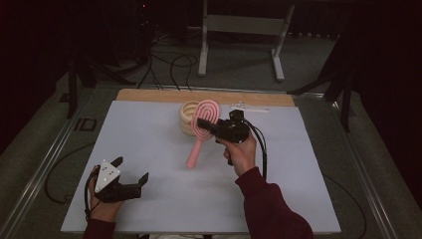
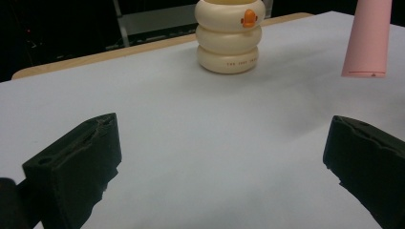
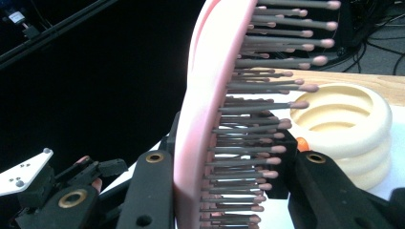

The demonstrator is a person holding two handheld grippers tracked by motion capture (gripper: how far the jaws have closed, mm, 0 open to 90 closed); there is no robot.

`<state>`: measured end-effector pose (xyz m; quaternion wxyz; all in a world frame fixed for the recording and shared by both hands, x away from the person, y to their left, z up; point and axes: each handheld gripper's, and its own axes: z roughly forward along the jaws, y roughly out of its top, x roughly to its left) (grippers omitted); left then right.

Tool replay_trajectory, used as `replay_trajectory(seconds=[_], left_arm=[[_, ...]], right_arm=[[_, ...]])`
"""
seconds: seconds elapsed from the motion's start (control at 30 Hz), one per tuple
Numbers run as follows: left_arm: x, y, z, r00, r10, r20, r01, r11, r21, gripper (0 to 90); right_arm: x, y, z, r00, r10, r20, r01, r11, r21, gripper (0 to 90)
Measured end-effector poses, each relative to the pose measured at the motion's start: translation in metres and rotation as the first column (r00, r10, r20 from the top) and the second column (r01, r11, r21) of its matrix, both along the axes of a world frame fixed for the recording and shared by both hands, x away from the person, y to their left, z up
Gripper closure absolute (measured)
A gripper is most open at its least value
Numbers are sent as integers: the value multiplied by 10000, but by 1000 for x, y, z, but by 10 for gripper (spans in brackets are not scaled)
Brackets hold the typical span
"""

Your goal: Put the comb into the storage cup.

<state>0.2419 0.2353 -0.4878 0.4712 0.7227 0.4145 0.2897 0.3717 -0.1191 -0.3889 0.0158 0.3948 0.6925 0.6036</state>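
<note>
Dark room, pale sheet-covered desk [image 1: 149, 149]. Cream ribbed plastic cup [image 1: 188, 118] of stacked rings stands at the far middle. Pink plastic paddle hairbrush [image 1: 201, 130] hangs lifted beside it, clamped across its head by the right claw [image 1: 209, 124]; placing is judged outstanding. Left claw [image 1: 130, 172] rests wide, empty. Its view reveals the cup's orange duck emblem [image 2: 249, 18]; the right gripper view, the bristles [image 3: 258, 138].
</note>
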Motion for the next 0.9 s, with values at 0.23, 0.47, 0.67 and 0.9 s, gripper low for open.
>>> replay_trajectory(seconds=[0.23, 0.47, 0.67, 0.9], left_arm=[[0, 0, 0, 10000, -6, -25, 5, 10000, -46, 0], [1, 0, -1, 10000, -5, -64, 4, 10000, -68, 0], [1, 0, -1, 9999, 0, -101, 0, 10000, -46, 0], [1, -1, -1, 10000, 12, -98, -12, 10000, -27, 0]], right_arm=[[4, 2, 5, 10000, -7, 86, 7, 10000, -53, 643], [9, 4, 7, 9999, -39, 159, 41, 9999, -162, 643], [13, 4, 9, 9998, -95, 175, 97, 9999, -106, 643], [18, 3, 12, 9996, -165, 241, 168, 9998, -95, 643]])
